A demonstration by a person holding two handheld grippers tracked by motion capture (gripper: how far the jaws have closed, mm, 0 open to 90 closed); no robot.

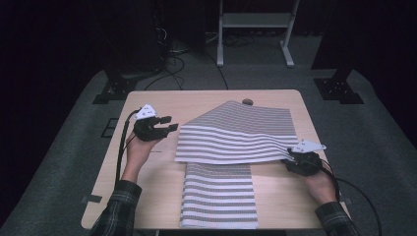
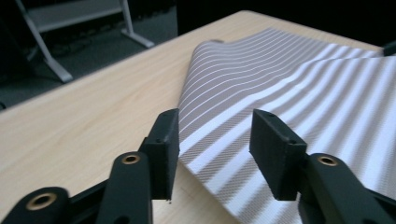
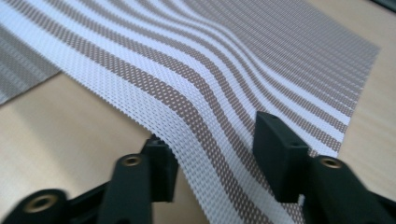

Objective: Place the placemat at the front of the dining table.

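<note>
Lying across a pale wooden table (image 1: 147, 182), two striped placemats overlap: the nearer mat (image 1: 219, 196) runs lengthwise toward the person's edge, while the farther mat (image 1: 236, 132) sits crosswise over its top end, one far corner folded in on a slant.

At the near right, the right gripper (image 1: 289, 160) rests at the crosswise mat's near right corner. In the right gripper view its two black jaws stand apart with that corner (image 3: 219, 154) lifted between them, draped over one jaw; the other jaw stands clear of the weave, so the pads are spread and pinch nothing. The right hand (image 1: 319, 184) and a plaid sleeve (image 1: 339, 219) come in from the bottom edge.

Farther up on the left, the left gripper (image 1: 172, 124) hovers just beside the same mat's left edge, held by the left hand (image 1: 137, 150). In the left gripper view its jaws are likewise spread, and the mat's corner (image 2: 215, 149) lies on the table in the gap between them, untouched by either pad.

Beyond the mats, a small brown round object (image 1: 247, 102) sits at the table's far edge. Behind the table, cables (image 1: 172, 64) trail over a grey carpet (image 1: 74, 137), and a white metal frame (image 1: 255, 29) stands in the dark background.
</note>
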